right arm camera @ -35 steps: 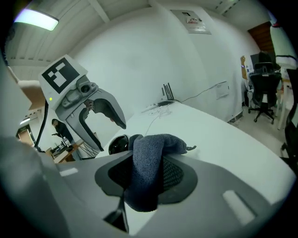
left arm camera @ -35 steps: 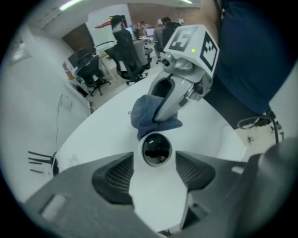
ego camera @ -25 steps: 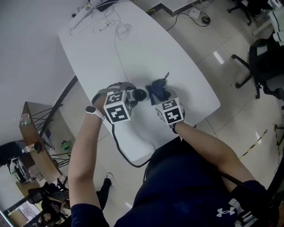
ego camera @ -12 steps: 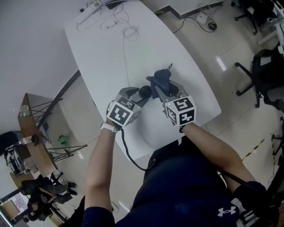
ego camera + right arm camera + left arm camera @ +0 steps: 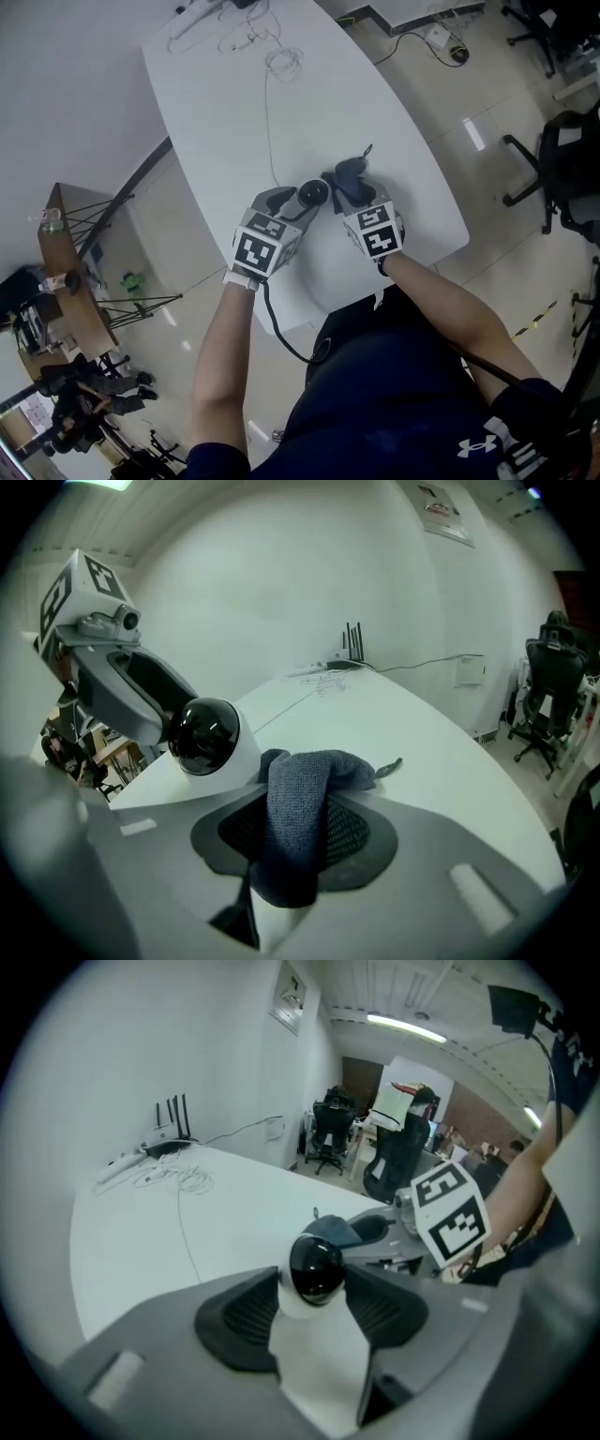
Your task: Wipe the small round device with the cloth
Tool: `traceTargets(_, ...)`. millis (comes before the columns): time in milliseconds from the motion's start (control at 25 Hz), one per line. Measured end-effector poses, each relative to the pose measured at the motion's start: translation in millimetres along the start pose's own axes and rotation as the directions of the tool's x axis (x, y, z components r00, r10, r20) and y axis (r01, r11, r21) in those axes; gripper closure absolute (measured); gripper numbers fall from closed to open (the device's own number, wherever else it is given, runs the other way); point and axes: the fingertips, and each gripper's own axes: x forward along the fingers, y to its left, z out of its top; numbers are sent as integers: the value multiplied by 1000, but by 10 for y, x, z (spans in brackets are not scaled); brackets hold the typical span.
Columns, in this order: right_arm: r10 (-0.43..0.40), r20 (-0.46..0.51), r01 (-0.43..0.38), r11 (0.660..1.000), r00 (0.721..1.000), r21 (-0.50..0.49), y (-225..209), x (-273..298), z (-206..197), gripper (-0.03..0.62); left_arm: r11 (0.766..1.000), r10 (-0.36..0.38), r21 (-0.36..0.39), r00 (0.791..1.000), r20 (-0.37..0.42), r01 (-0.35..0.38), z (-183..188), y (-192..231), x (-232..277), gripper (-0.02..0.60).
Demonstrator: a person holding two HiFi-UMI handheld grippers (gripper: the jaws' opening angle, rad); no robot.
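Note:
The small round device (image 5: 312,194), a white body with a glossy black dome (image 5: 316,1274), sits between the pads of my left gripper (image 5: 300,202), which is shut on it just above the white table (image 5: 225,103). My right gripper (image 5: 352,193) is shut on a folded grey-blue cloth (image 5: 350,175). In the right gripper view the cloth (image 5: 298,819) hangs over the lower jaw and lies against the right side of the device (image 5: 208,735). The left gripper view shows the cloth (image 5: 330,1230) just behind the device, and the right gripper's marker cube (image 5: 452,1211).
A thin white cable (image 5: 270,122) runs along the table to a tangle of cords and a router (image 5: 234,28) at the far end. Office chairs (image 5: 562,169) stand on the floor to the right. The table's near edge (image 5: 309,314) is close below both grippers.
The left gripper has swung from pointing sideways to pointing further up the table, carrying the device. The cloth in the right gripper stays beside the device.

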Motion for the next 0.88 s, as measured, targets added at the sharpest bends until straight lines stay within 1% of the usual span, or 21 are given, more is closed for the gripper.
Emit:
traceTargets(80,-7,24,7,1000,1000,5,-41,-96,110,462,1000,9,2,1000,-1,-9,-13,-15,-43,351)
traceTargets(120,-5,53,5,1000,999,18,-57,-176,209,462,1000,22,8,1000,12,-23,-14,6,-67,347)
traceTargets(200,19,126,-24,999,992,45,-34,-373,456,462,999,39,17,998,51,-40,17,23,-158,344)
traceTargets(240,36,152,-42,998,988,40,8,-476,552,462,998,51,40,996,67,-53,34,38,-214,344)
traceTargets(280,51,163,-55,998,985,19,60,-572,606,462,994,66,84,995,75,-72,45,58,-267,344)
traceTargets(320,64,162,-62,998,985,-14,113,-661,618,462,985,79,145,994,72,-88,53,71,-313,344)
traceTargets(360,74,156,-66,996,985,-52,167,-739,604,462,972,84,215,994,62,-96,62,73,-345,344)
traceTargets(400,87,148,-74,993,985,-90,231,-799,577,462,955,80,281,996,49,-91,76,67,-362,344)
traceTargets(440,109,139,-92,988,984,-124,316,-829,537,464,941,65,331,997,37,-74,96,58,-364,344)
traceTargets(480,141,124,-121,981,982,-154,418,-818,473,464,935,37,352,999,29,-45,123,49,-351,344)
traceTargets(520,175,101,-155,971,979,-180,523,-768,385,464,939,-4,344,1000,27,-6,159,40,-332,347)
traceTargets(560,202,70,-184,962,977,-201,610,-692,285,464,951,-54,307,998,34,41,213,27,-313,350)
traceTargets(600,213,30,-202,954,977,-221,662,-600,180,464,963,-108,253,993,47,93,283,6,-303,351)
traceTargets(640,210,-17,-208,949,978,-239,673,-505,77,464,970,-160,195,985,63,145,354,-17,-297,355)
traceTargets(680,197,-70,-209,945,978,-253,654,-415,-23,464,971,-203,147,976,79,190,408,-27,-283,364)
traceTargets(720,183,-120,-209,943,976,-260,620,-341,-116,464,968,-233,115,969,87,222,440,-26,-260,370)
traceTargets(800,163,-197,-213,940,967,-267,555,-274,-236,464,963,-258,94,963,78,251,451,-11,-199,381)
traceTargets(880,159,-241,-221,940,957,-259,528,-316,-267,464,964,-254,101,966,55,248,431,9,-144,396)
